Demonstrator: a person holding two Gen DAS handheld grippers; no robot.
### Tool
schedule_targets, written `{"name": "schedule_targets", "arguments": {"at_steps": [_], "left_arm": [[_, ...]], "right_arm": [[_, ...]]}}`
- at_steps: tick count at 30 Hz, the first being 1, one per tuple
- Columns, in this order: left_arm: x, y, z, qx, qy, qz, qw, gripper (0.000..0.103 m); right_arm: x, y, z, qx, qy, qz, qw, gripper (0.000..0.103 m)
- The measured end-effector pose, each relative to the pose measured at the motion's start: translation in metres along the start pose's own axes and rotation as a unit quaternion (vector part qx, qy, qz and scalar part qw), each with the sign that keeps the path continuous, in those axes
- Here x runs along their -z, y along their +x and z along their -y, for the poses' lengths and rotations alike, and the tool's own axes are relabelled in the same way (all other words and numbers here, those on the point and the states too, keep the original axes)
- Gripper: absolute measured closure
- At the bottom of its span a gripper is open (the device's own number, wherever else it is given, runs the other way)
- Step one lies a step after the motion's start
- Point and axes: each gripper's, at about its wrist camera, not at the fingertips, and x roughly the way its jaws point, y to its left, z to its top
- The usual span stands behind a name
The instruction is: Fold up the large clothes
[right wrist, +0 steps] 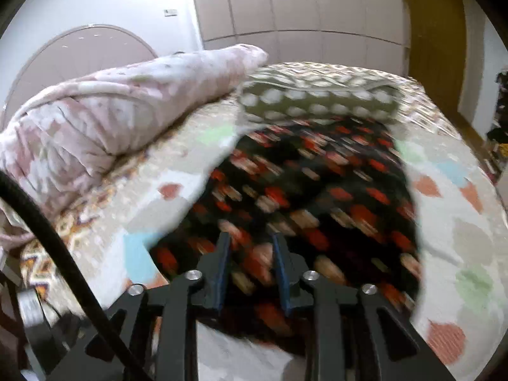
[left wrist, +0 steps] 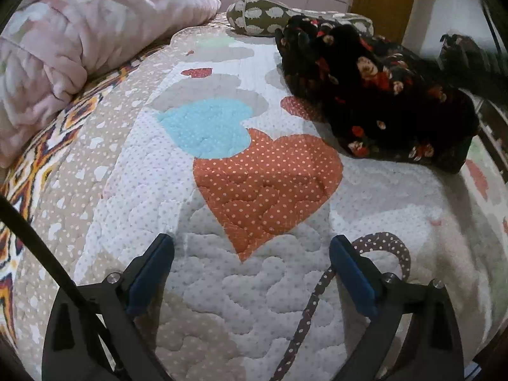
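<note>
A black garment with red and pink flowers (left wrist: 377,95) lies crumpled on the quilted bedspread (left wrist: 203,270) at the right in the left wrist view. My left gripper (left wrist: 250,241) is open and empty, low over the quilt near an orange heart patch, well short of the garment. In the right wrist view the same garment (right wrist: 317,190) fills the middle, blurred by motion. My right gripper (right wrist: 250,238) hangs just above it with its jaws partly open, a narrow gap between the blue pads. Nothing is held between them.
A rolled pink blanket (left wrist: 63,50) lies along the left of the bed. A green pillow with white dots (left wrist: 266,16) sits beyond the garment. A dotted brown cord (left wrist: 317,301) lies on the quilt by my left gripper. Wardrobe doors (right wrist: 301,6) stand behind the bed.
</note>
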Motion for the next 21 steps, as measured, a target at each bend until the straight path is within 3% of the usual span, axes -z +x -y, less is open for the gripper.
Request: {"name": "schedule_targets", "arguments": {"at_steps": [2, 4, 6, 8, 12, 17, 21], "left_arm": [[-0.001, 0.002, 0.001, -0.008, 0.003, -0.007, 0.9999, 0.001], [-0.002, 0.003, 0.001, -0.014, 0.003, -0.013, 0.9998, 0.000], [-0.003, 0.005, 0.003, -0.020, 0.006, -0.017, 0.9996, 0.000], [-0.005, 0.006, 0.004, -0.025, 0.006, -0.020, 0.9995, 0.000], [-0.005, 0.007, 0.005, -0.030, 0.002, -0.021, 0.9993, 0.000], [-0.006, 0.007, 0.006, -0.033, -0.004, -0.024, 0.9992, 0.000], [0.000, -0.007, 0.011, -0.055, -0.009, -0.001, 0.9984, 0.001]], "right_arm": [[0.019, 0.000, 0.018, 0.002, -0.002, -0.016, 1.000, 0.066], [0.035, -0.026, 0.027, -0.006, 0.004, 0.013, 1.000, 0.066], [0.045, -0.044, 0.029, -0.005, 0.011, 0.024, 1.000, 0.061], [0.061, -0.064, 0.031, 0.023, 0.013, 0.034, 0.999, 0.049], [0.090, -0.086, 0.036, 0.051, 0.010, 0.045, 0.998, 0.047], [0.121, -0.094, 0.056, 0.042, 0.063, 0.031, 0.997, 0.044], [0.140, -0.098, 0.063, 0.043, 0.099, 0.030, 0.994, 0.044]]}}
